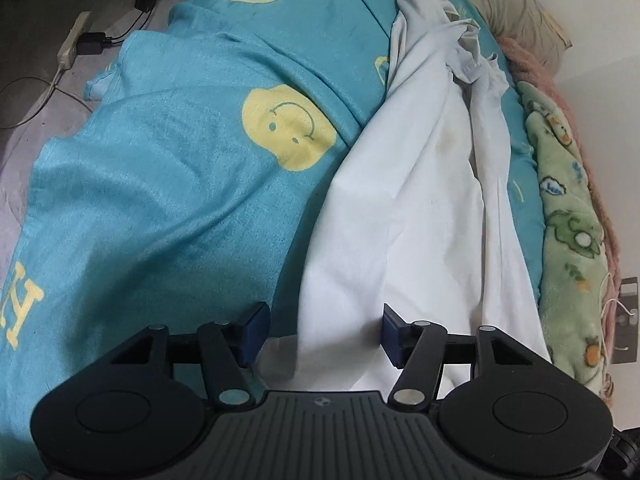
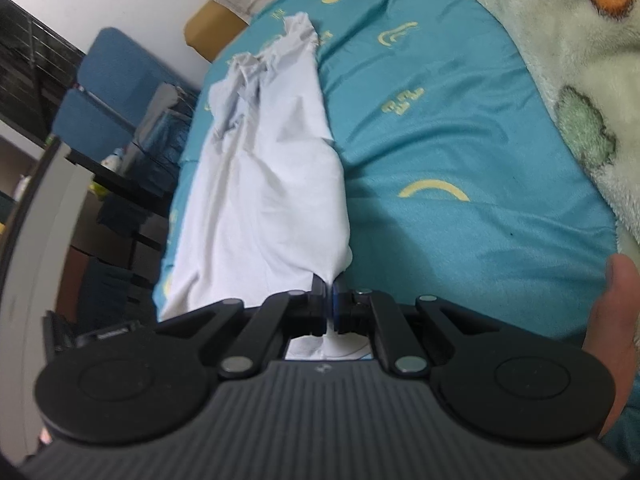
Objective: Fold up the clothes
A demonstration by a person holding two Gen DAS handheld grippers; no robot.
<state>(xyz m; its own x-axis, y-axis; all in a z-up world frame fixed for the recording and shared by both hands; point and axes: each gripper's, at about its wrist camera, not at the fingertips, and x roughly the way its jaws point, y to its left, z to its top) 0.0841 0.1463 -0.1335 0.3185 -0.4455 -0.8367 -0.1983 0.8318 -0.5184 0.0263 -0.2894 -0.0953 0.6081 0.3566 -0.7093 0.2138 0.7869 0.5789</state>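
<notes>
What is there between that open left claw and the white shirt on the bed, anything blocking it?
Nothing visible. The left gripper hangs open right over the near edge of the white garment, which lies on the teal bedspread with no object between. The right gripper is already clamped on a corner of the same cloth.

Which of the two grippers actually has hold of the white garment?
The right gripper: its jaws pinch the white garment. The left gripper is open.

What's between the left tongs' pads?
White garment: its near edge lies between the open left tongs, pads not pressing it. Left wrist view.
</notes>
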